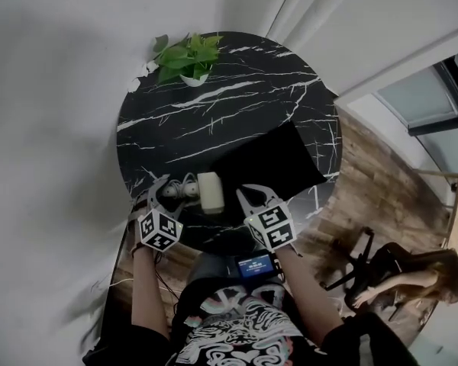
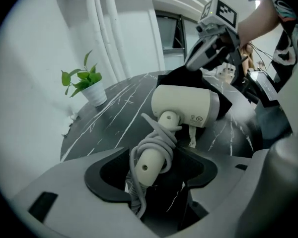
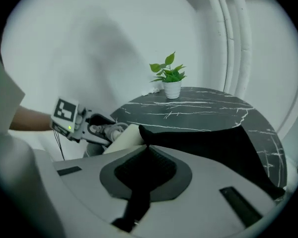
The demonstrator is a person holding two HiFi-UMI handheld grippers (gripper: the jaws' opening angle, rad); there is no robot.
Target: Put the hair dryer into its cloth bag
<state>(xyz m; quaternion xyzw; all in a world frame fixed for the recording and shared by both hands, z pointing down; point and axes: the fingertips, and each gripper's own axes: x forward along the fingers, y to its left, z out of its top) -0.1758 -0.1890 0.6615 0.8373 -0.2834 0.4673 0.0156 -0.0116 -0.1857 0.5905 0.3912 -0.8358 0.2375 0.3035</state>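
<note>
A cream hair dryer [image 1: 209,191] lies at the near edge of the round black marble table [image 1: 214,120], its grey cord wound round the handle [image 2: 151,162]. My left gripper [image 1: 172,193] is open, one jaw on each side of that handle with a gap to both. The black cloth bag [image 1: 271,161] lies flat just right of the dryer. My right gripper [image 1: 253,195] is shut on the bag's near edge, and the cloth [image 3: 213,143] spreads away from its jaws. In the right gripper view the dryer [image 3: 124,138] shows past the bag's corner, with the left gripper [image 3: 97,128] behind it.
A small potted plant [image 1: 185,59] stands at the table's far edge. The table's near rim is right under both grippers. White wall and pipes [image 2: 102,38] lie beyond the table. On the wooden floor at the right are a black chair [image 1: 359,265] and a seated person [image 1: 420,269].
</note>
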